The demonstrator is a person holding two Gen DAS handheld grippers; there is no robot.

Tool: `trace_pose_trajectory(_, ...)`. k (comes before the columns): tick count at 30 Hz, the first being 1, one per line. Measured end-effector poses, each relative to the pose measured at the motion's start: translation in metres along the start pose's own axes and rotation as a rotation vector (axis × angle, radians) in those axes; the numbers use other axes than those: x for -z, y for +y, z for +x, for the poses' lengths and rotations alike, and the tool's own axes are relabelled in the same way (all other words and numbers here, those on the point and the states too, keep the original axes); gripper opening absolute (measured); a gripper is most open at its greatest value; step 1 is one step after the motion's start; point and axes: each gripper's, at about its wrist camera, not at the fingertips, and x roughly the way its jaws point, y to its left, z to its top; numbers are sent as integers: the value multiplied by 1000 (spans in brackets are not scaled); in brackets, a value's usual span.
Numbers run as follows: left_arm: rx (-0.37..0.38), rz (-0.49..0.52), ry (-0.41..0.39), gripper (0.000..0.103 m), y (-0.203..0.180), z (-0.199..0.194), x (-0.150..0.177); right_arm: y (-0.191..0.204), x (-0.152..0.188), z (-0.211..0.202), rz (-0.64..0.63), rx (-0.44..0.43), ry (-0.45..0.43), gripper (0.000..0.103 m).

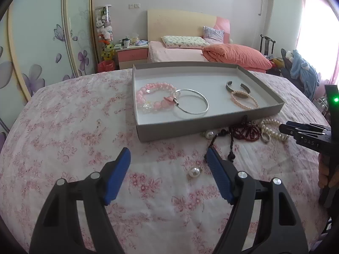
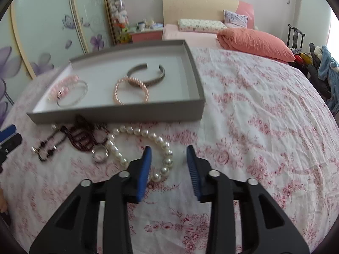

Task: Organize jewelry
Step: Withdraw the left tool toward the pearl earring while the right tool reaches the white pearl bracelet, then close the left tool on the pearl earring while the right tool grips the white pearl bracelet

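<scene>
The left tool [image 1: 168,158] hangs low over the flowered bedspread [image 1: 63,148] of the bed, its blue-padded jaws spread wide and gripping nothing. A loose pearl earring [image 1: 195,172] lies on the cloth between the jaws, nearer the right one, touching neither. The right tool [image 2: 169,156] also hovers just above the bedspread, jaws parted and empty. Its left jaw overlaps the near curve of the pearl necklace [image 2: 135,132], though whether it touches the beads cannot be told.

The grey shallow box [image 1: 211,124] sits on the bed beyond both tools, its near wall facing them. Inside, at the left end, lies a pink bead bracelet [image 1: 148,94], with a thin silver bangle [image 1: 191,103] overlapping its right side. Toward the right end rests a dark open cuff [image 1: 237,85], and a braided pink bracelet [image 1: 244,100] lies just in front of it, touching it.

Outside the box, along its near wall, jewelry is strewn on the bedspread. A second pearl earring [image 1: 208,135] sits against the wall. Next comes a dark beaded cord [image 1: 220,137], then a heap of dark red beads [image 1: 246,132], then a silver ring [image 2: 100,152] touching the pearl necklace, which is the rightmost piece.
</scene>
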Motion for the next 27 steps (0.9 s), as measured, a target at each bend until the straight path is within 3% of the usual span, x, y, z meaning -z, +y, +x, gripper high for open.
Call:
trace_pose_trajectory(2,1,7,5,73,-1,1,2,2,2,-1,-14,20,-2,19)
trace_pose_trajectory(5,7,17,13,73,-2,1,4,-1,3,-2,1,68,-2,12)
trace_pose_trajectory(14,31,109,40,71,-17,2,14,-14,12,-9,58,98,-4,11)
trace_pose_trajectory(23,22,144,118,45,-32,22,17,-16,10,-8,71,83,-4,12)
trace_pose_trajectory(27,10,139,125,41,-35,26,14,-15,8,-9,72,82,-3,12)
